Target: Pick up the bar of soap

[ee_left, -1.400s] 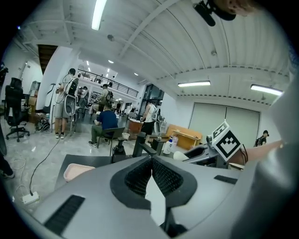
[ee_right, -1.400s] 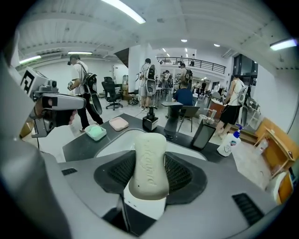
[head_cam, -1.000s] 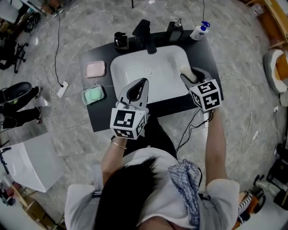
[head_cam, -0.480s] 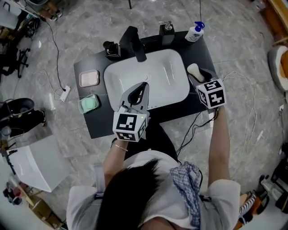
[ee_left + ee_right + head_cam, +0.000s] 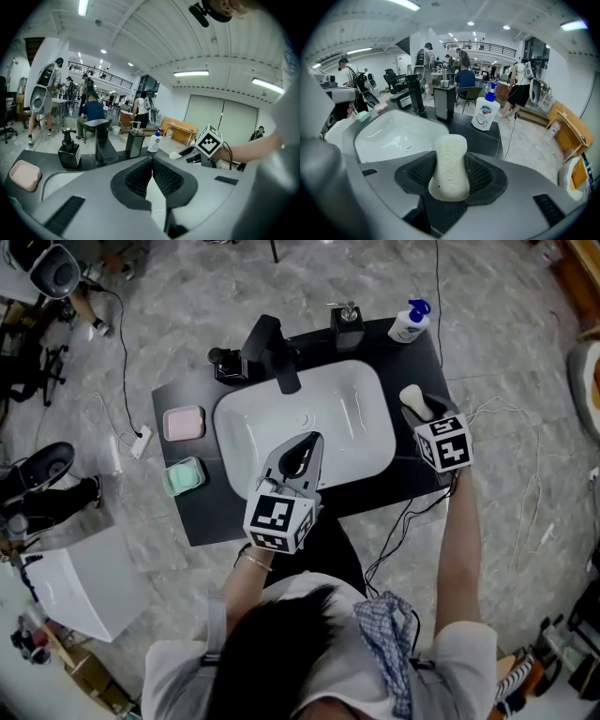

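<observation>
A pale oval bar of soap [image 5: 451, 164] is pinched across its middle between the ribbed jaws of the right hand-held gripper [image 5: 450, 180], its far end poking out past the tips. Ahead and to this gripper's left lies a white sink [image 5: 393, 136] set in a dark surface [image 5: 485, 140]. The left hand-held gripper [image 5: 151, 174] has its jaws pressed together, empty. The soap looks light, hard and probably slick, so a mid-bar hold seems safest; squeezing near an end could shoot it out.

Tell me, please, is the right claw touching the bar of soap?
Touching: the right gripper view shows the right claw clamped on the bar of soap.
</observation>
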Motion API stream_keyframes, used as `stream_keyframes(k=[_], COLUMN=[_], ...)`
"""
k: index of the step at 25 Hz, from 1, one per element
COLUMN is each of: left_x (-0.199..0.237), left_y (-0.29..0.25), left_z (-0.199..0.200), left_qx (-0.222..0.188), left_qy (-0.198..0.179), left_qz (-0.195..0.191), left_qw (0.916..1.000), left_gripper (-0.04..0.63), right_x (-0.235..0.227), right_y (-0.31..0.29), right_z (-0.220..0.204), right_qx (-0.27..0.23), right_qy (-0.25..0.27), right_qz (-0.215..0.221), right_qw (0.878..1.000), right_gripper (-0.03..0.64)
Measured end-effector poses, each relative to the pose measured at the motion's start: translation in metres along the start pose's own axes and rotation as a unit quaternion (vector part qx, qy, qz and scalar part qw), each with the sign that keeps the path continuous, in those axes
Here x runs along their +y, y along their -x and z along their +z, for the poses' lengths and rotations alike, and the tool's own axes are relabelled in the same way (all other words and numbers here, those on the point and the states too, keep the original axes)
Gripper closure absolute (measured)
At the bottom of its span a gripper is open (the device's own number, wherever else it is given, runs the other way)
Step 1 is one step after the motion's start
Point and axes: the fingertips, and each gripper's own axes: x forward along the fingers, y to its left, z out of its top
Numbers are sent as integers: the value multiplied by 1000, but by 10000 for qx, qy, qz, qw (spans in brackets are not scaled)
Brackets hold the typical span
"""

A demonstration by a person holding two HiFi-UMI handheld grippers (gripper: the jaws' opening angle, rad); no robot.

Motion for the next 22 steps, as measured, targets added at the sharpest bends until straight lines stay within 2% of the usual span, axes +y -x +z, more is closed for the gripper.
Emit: stream_keyframes(k=[6, 9, 12, 22], left_x=[9, 8, 7, 5], left_y=[-11, -18, -23, -59], left_z=[-16, -19, -21, -12], left_qx=[272, 333, 346, 289], left_qy=[6, -129, -116, -20], left_qz=[116, 133, 142, 141], left_qw=[9996, 9993, 9992, 9995], left_gripper=[583, 583, 583, 583], right_x=[-16, -23, -27, -33], right_y=[-25, -38, -48, -66], right_z=[1, -1, -5, -21], right_qx=[83, 204, 347, 502], right_qy=[-26, 7, 100, -88], right_qz=[63, 116, 160, 299], right_qw=[9999, 9997, 9992, 9983], right_gripper=[410, 410, 410, 410])
